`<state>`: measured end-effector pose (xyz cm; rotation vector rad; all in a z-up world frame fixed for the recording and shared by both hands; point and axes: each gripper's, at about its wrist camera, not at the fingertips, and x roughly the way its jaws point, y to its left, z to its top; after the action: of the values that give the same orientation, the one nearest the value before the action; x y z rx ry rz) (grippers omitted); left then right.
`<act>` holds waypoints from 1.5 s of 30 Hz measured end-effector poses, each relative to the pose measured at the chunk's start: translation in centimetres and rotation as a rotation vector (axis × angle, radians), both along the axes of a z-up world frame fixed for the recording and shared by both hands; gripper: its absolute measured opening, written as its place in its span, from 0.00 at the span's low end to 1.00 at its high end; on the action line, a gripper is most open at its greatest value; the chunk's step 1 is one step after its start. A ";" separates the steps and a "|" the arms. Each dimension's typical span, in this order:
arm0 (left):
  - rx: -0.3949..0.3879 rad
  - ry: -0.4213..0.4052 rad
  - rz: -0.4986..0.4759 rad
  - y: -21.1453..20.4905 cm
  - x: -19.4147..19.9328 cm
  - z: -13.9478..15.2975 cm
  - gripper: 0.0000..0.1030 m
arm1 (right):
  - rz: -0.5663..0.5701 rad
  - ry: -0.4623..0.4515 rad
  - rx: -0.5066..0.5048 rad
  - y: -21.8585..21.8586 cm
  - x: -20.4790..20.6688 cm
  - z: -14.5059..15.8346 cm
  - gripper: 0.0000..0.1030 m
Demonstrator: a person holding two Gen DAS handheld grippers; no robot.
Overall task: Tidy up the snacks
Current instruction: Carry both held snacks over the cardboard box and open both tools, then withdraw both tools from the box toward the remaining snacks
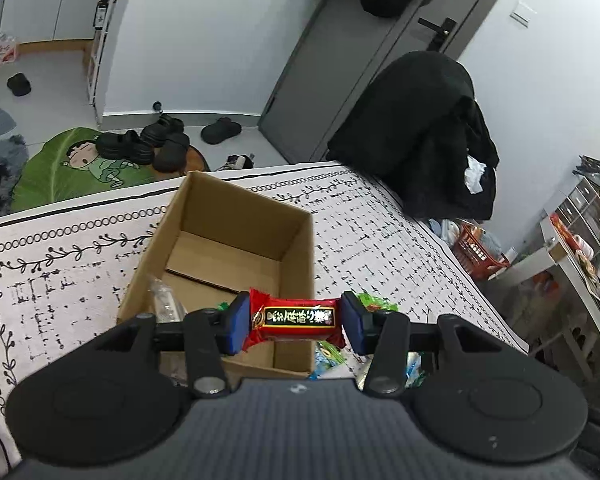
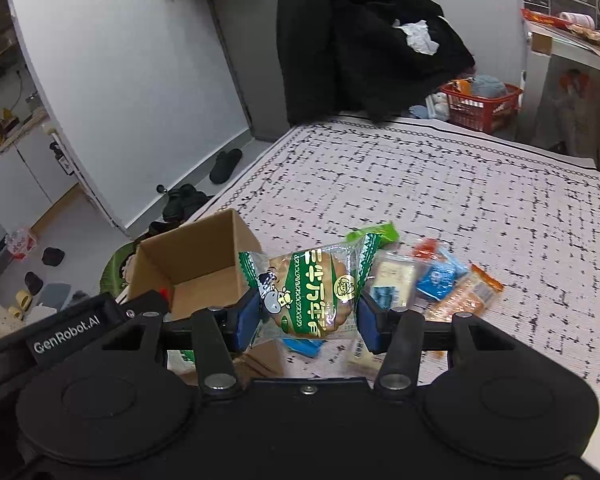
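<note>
While the left gripper (image 1: 296, 322) pinches a red foil-wrapped candy bar with a black and gold label (image 1: 297, 319) by its ends between blue pads, that snack hangs over the near corner of the open brown cardboard box (image 1: 236, 240) standing on the white cloth with black dashes and vine border (image 1: 380, 232). The right gripper (image 2: 308, 316) clamps a round biscuit in a clear and green wrapper (image 2: 312, 290) just right of the box, above a loose pile of blue, orange and clear snack packets (image 2: 440, 280) lying on the cloth.
</note>
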<state>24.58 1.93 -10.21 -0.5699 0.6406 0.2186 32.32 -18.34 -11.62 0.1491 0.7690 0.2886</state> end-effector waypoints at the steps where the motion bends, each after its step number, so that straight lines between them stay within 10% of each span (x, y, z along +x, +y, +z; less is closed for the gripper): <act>1: -0.003 0.000 0.004 0.2 -0.1 -0.1 0.46 | 0.005 0.000 0.002 0.3 0.1 -0.1 0.48; 35: -0.074 0.126 0.221 6.2 1.1 -4.0 0.60 | 0.119 0.075 0.090 7.2 3.6 -2.8 0.49; 45: -0.076 0.112 0.280 6.9 0.0 -3.0 0.68 | 0.114 0.056 0.106 7.1 2.6 -0.9 0.67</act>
<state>24.59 8.86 -13.24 -0.7242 0.6783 0.4933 34.93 -11.26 -12.54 0.2145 0.8193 0.4354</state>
